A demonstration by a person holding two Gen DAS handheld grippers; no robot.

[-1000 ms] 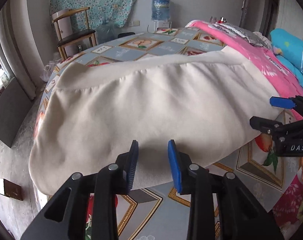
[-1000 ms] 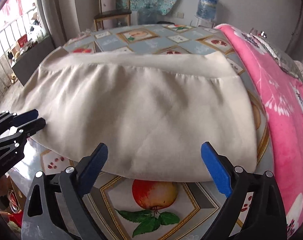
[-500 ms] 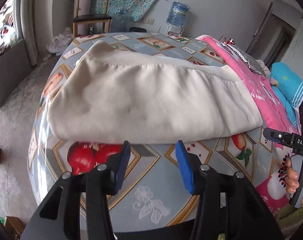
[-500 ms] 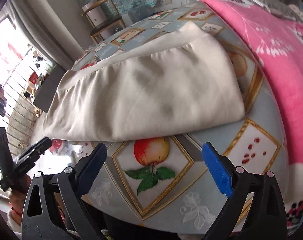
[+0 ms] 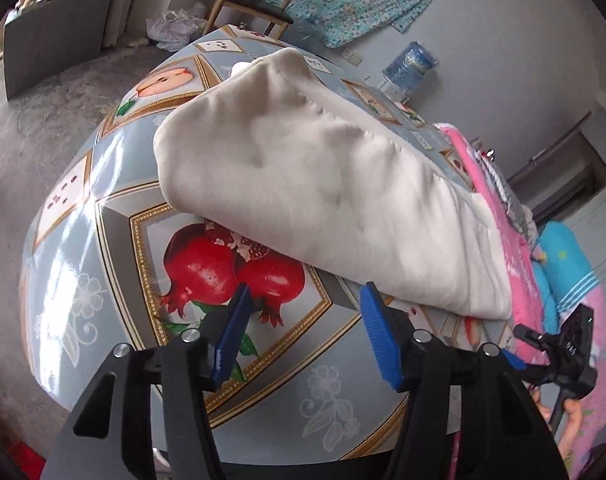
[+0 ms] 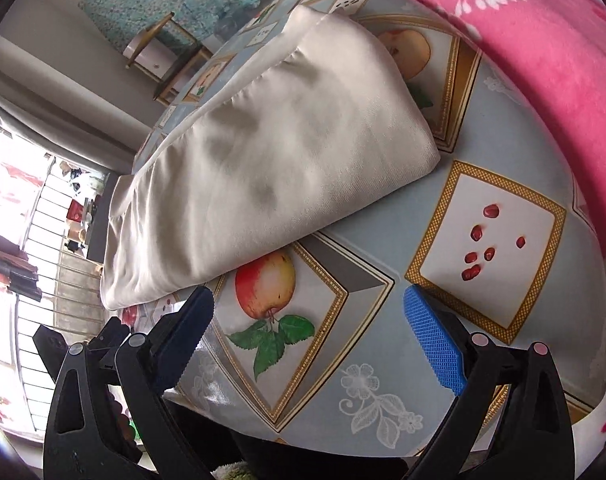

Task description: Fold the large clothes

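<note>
Looking down the left wrist view, the left tongs (image 5: 303,312) hang over the near edge of the bench (image 5: 115,184), whose glossy cloth shows a pair of red pomegranates just ahead of the blue pads; the jaws are opening with nothing between them. The cream garment (image 5: 323,184) lies folded into a long thick bundle across the bench, clear of the tongs, one end toward the wooden chair (image 5: 255,0) and the other beside the pink blanket (image 5: 515,264). A water bottle (image 5: 411,64) stands against the far wall. At the right edge the right tongs (image 5: 559,356) show side-on, gripped by a hand (image 5: 571,412), too edge-on to tell their state. Turning to the right wrist view, the right tongs (image 6: 309,308) stand wide apart and empty above a printed peach on the bench (image 6: 383,344). The cream garment (image 6: 263,152) lies ahead and to the left, not touched, with the pink blanket (image 6: 523,60) along the right side. Part of the left tongs (image 6: 103,340) peeks in at lower left behind the near finger, with a railed window beyond
</note>
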